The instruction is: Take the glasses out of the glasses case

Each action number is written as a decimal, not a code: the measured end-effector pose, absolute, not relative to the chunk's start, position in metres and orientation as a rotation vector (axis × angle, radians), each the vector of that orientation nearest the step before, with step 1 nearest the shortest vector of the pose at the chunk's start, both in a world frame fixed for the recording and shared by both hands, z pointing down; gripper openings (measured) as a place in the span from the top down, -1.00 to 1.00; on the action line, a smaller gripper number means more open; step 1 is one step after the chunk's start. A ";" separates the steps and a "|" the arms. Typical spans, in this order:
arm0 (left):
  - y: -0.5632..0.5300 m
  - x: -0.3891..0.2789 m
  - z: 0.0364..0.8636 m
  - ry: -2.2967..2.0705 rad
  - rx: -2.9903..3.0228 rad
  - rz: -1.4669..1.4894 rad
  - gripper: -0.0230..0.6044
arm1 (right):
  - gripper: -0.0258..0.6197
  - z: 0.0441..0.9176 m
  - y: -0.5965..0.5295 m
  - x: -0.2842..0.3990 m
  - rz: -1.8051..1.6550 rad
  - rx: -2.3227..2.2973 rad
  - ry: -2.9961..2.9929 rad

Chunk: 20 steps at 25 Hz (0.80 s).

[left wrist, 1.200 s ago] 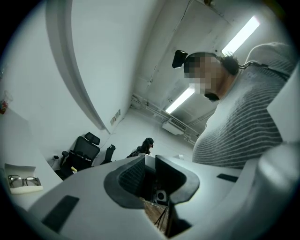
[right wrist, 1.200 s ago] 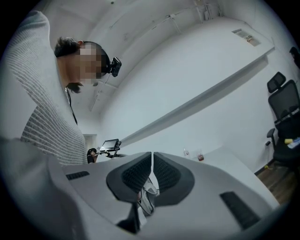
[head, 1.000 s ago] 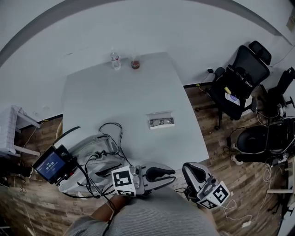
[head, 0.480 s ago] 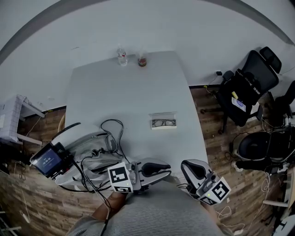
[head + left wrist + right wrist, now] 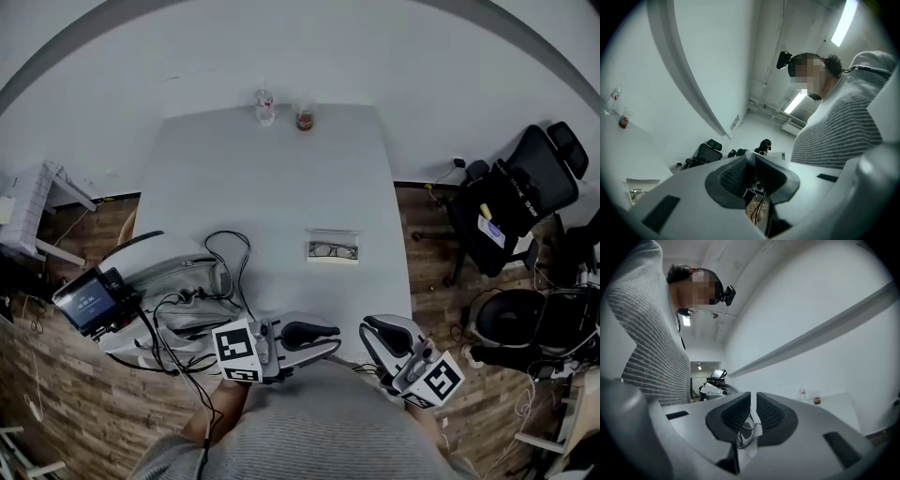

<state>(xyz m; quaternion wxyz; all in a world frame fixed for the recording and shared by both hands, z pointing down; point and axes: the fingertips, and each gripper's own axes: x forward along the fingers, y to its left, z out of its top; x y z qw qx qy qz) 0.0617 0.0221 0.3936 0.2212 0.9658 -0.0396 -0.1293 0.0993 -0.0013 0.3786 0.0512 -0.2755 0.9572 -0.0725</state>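
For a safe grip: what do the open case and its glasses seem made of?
The pale rectangular open case seems rigid matte plastic: straight, stiff walls. The dark thin-rimmed glasses inside may be metal or plastic; too small to tell.

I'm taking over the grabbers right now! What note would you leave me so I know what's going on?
Left gripper: shut, empty, held close to the body at the near edge of the table.
Right gripper: shut, empty, just beside the left one.
Glasses case: open, lying on the table farther out, toward its right side. Neither gripper is near it.
Glasses: inside the case.
Done: the case is open.
Left: reach out to the case, grip the glasses and lift them out.
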 end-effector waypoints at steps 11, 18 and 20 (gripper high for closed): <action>0.005 0.060 0.403 -0.222 2.713 -0.298 0.73 | 0.61 0.389 -0.011 0.094 -0.272 -0.784 2.947; 0.000 0.063 0.403 -0.246 2.743 -0.289 0.63 | 0.56 0.391 -0.013 0.094 -0.280 -0.787 2.941; -0.002 0.063 0.401 -0.250 2.747 -0.294 0.63 | 0.56 0.391 -0.013 0.094 -0.275 -0.788 2.943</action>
